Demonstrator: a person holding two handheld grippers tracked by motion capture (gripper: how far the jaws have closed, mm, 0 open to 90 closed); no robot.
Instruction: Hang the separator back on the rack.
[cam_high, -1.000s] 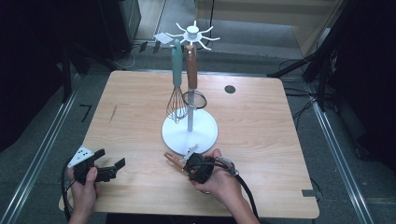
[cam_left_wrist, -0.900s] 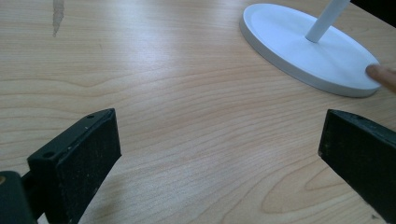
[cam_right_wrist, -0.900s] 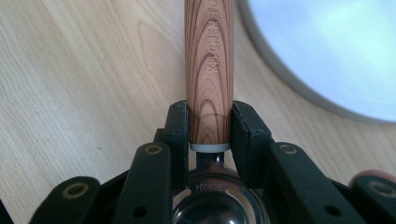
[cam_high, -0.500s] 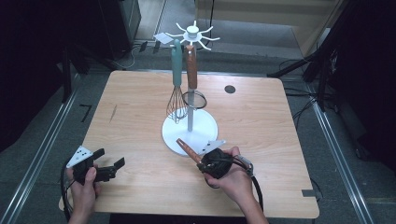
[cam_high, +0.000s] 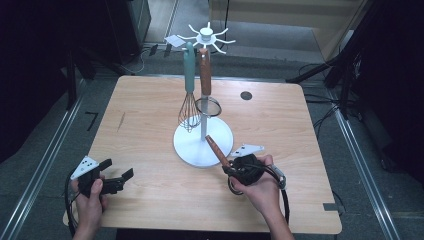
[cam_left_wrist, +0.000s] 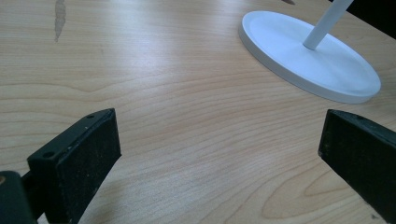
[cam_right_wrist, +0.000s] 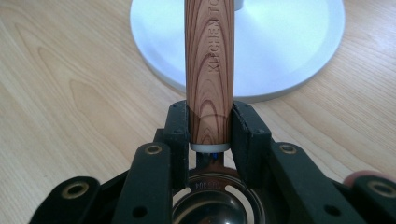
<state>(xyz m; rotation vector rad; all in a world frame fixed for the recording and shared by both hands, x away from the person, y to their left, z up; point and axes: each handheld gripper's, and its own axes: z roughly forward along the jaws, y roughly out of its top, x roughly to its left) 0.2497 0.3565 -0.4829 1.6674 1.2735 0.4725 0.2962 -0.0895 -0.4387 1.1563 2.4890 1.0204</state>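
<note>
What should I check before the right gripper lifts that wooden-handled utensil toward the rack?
1. Grip: the right gripper has its jaws closed on the wooden-handled utensil near the handle's lower end: ok.
2. Handle alignment: it runs straight out between the jaws, pointing at the white rack base: ok.
3. Free hooks: several white arms on the rack top look empty: ok.
4. Crowding: a teal whisk and a brown-handled utensil already hang there, near the pole: not ok, approach from the open side.
5. Hanging hole in the handle end: cannot tell.
6. Left gripper: open, away from the rack: ok.
</note>
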